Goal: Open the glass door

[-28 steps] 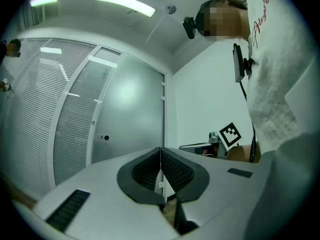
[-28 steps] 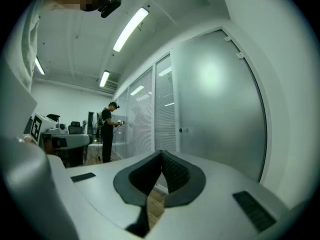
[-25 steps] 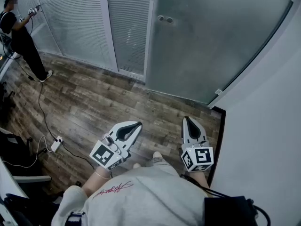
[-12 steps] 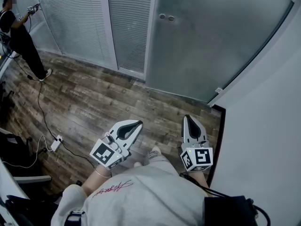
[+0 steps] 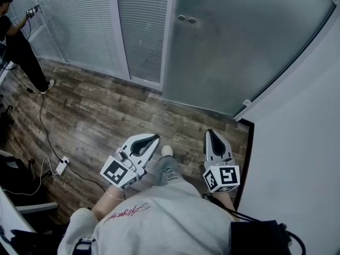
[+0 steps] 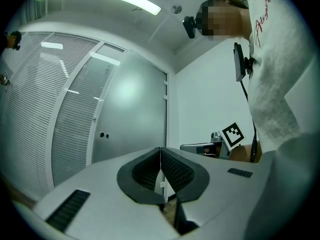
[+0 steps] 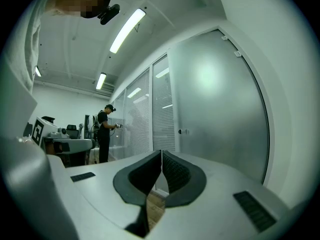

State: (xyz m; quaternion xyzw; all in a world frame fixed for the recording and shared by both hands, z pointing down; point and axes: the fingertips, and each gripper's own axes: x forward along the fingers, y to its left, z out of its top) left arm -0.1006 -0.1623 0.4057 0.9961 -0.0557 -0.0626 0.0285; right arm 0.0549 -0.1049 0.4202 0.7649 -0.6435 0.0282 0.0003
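Observation:
The frosted glass door point(image 5: 239, 41) stands closed ahead, with two small round knobs point(image 5: 186, 19) near its left edge. Both grippers are held low in front of me, well short of the door. My left gripper point(image 5: 155, 137) is shut with nothing between its jaws and points toward the door's lower left. My right gripper point(image 5: 209, 134) is also shut and empty, close to the white wall. In the left gripper view the shut jaws of the left gripper point(image 6: 160, 149) face the door point(image 6: 135, 114) and its knobs point(image 6: 102, 135). In the right gripper view the right gripper point(image 7: 161, 152) faces the door point(image 7: 215, 104).
Glass panels with blinds point(image 5: 85, 25) run left of the door. A white wall point(image 5: 297, 142) stands close on the right. Another person point(image 5: 16, 41) works at the far left. A cable and power strip point(image 5: 62, 165) lie on the wooden floor point(image 5: 95, 116).
I have stepped a little toward the door; my foot has come forward between the grippers. Both grippers moved slightly forward, still shut. The other person has slid toward the picture's left edge.

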